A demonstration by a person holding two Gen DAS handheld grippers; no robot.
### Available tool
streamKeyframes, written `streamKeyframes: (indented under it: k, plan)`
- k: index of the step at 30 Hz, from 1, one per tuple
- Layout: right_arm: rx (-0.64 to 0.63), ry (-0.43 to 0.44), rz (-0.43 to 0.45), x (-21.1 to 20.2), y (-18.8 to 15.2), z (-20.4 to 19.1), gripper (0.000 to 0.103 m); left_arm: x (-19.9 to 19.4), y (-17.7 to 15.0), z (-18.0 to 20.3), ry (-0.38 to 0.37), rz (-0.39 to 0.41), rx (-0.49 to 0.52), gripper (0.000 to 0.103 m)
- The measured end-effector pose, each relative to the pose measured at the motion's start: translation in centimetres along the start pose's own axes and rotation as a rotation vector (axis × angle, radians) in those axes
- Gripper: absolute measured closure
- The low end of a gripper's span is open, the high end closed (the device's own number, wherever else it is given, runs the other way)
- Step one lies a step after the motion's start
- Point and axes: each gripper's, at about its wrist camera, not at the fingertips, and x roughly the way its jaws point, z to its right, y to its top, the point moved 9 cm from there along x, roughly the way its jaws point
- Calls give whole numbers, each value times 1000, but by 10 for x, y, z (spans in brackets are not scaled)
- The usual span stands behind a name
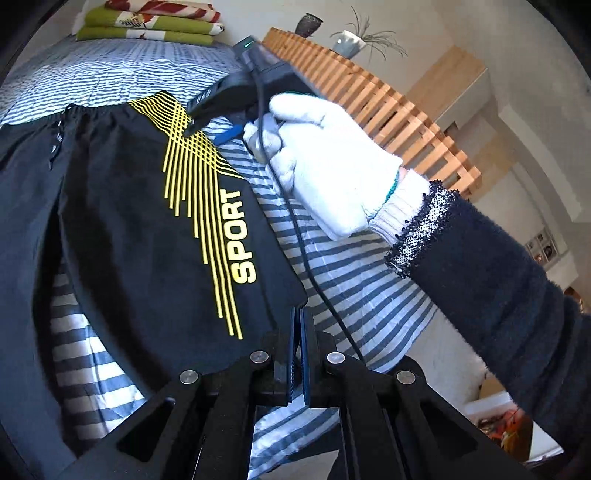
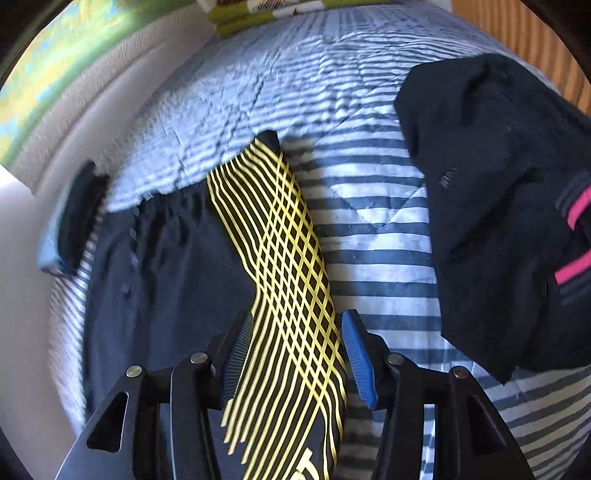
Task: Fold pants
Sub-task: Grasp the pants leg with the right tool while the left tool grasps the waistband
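Black pants (image 1: 140, 221) with yellow stripes and the word SPORT lie flat on a striped bedspread (image 1: 351, 280). My left gripper (image 1: 298, 321) sits at the bottom of the left wrist view, shut on the pants' near corner. A white-gloved hand (image 1: 325, 162) holds my right gripper (image 1: 207, 134) at the waistband end. In the right wrist view the right gripper (image 2: 295, 354) is open, and the yellow-striped side of the pants (image 2: 280, 258) runs between its blue pads (image 2: 360, 362).
Another dark garment with pink stripes (image 2: 498, 221) lies on the bed to the right. Folded green and red blankets (image 1: 147, 26) are stacked at the head. A wooden slatted rail (image 1: 369, 96) borders the far side. A black cable (image 1: 299, 236) hangs from the right gripper.
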Motion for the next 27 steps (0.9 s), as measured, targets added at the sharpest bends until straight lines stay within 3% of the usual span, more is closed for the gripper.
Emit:
streamKeyframes:
  k: [1, 4, 5, 11, 17, 21, 27]
  plan:
    - [-4, -20, -14, 3, -2, 0, 58, -2, 0, -3, -6, 3, -6, 101]
    - [11, -44, -21, 3, -5, -2, 94, -14, -4, -9, -20, 23, -13, 101]
    - [15, -50, -10, 0, -5, -2, 97, -19, -6, -10, -28, 34, -18, 101]
    - [29, -33, 79, -39, 8, -40, 101, -69, -22, -54, -25, 131, -140, 101]
    - [-98, 15, 173, -69, 33, -148, 101, -137, -59, -126, 59, 242, -298, 101]
    - [-192, 10, 181, -54, 33, -232, 101, -172, -91, -166, 117, 303, -396, 101]
    - [-317, -77, 110, 17, 20, -343, 101, -197, -136, -221, 167, 335, -535, 101]
